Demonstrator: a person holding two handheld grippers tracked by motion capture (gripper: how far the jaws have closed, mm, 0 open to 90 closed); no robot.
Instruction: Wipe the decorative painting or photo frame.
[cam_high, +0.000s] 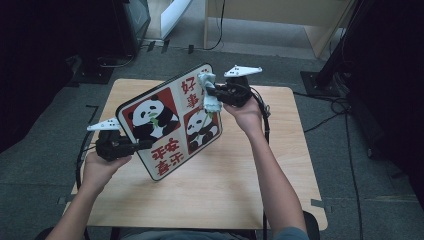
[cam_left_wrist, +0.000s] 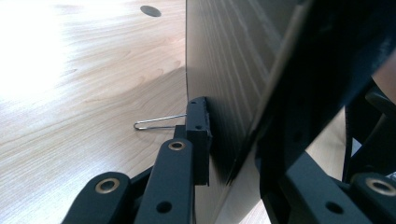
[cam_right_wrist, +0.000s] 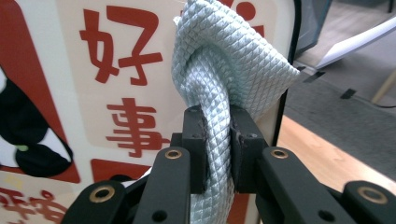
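A board (cam_high: 170, 120) printed with pandas and red characters is held tilted above the wooden table (cam_high: 240, 170). My left gripper (cam_high: 141, 145) is shut on the board's lower left edge. In the left gripper view its jaws (cam_left_wrist: 229, 140) clamp the board (cam_left_wrist: 224, 70), seen edge-on. My right gripper (cam_high: 214, 95) is shut on a pale blue-grey cloth (cam_high: 209, 96) that lies against the board's upper right face. The right gripper view shows the quilted cloth (cam_right_wrist: 224, 70) bunched between the jaws (cam_right_wrist: 218, 140), with the printed board (cam_right_wrist: 116, 93) just behind it.
A bent wire clip (cam_left_wrist: 156, 123) lies on the table under the board's edge. Grey carpet (cam_high: 350, 135) surrounds the table. Dark equipment (cam_high: 125, 25) stands at the back left, a wooden frame (cam_high: 280, 20) at the back, and cables (cam_high: 340, 105) trail at the right.
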